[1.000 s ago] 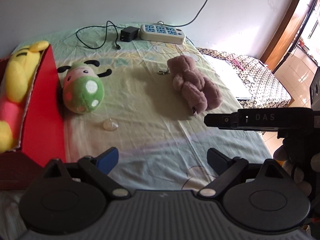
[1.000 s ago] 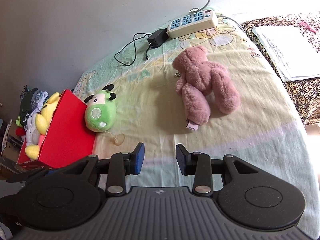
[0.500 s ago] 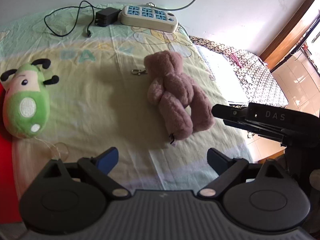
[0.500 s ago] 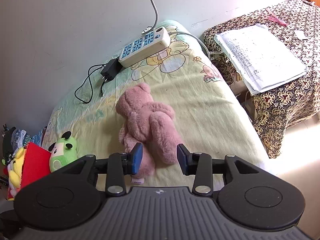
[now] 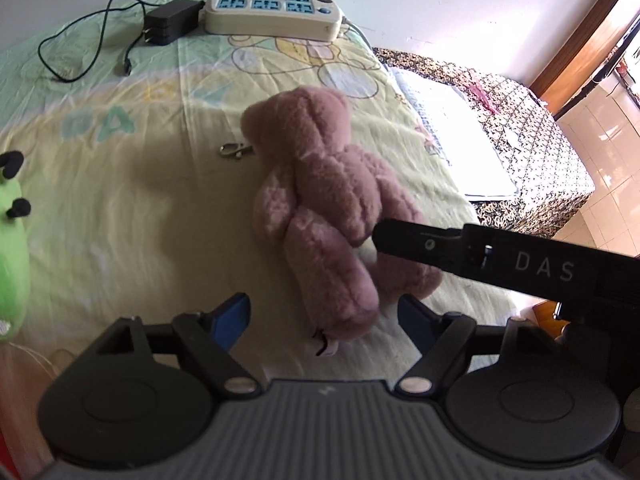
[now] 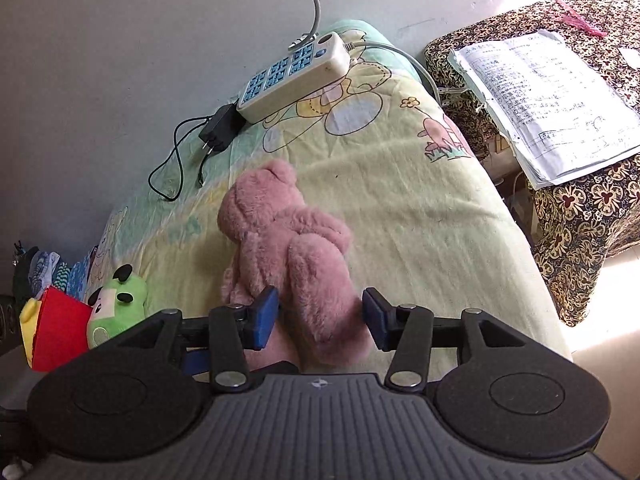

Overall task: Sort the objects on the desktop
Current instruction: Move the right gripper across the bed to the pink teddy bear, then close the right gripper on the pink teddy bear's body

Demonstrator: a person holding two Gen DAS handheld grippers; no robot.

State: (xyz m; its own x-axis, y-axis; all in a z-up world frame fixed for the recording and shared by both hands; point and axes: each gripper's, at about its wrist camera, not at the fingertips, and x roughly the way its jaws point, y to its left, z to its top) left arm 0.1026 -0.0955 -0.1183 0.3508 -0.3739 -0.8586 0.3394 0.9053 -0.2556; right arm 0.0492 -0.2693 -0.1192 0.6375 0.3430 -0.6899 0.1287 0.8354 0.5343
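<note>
Bedsheet (image 5: 120, 216), pale yellow and green with cartoon prints, covers the surface. In the left wrist view, from left to right: a green plush (image 5: 10, 256) at the frame's edge, a black charger (image 5: 170, 26) with its cord near the far wall, a white power strip (image 5: 274, 16) beside it, and a pink bear (image 5: 324, 216) lying near the middle, a small metal clasp (image 5: 236, 151) by its head. The left gripper (image 5: 324, 314) has just been closing; its jaws stand apart around one of the bear's legs, not pressing it. The right gripper's finger crosses in from the right over the other leg.

In the right wrist view, a red box (image 6: 60, 332) with a yellow plush sits at far left, the green plush next to it. The right gripper (image 6: 320, 318) has just been opening; its jaws straddle the bear's leg, whether its pads touch the fur cannot be told. Papers (image 6: 548, 100) lie on a patterned cloth at right.
</note>
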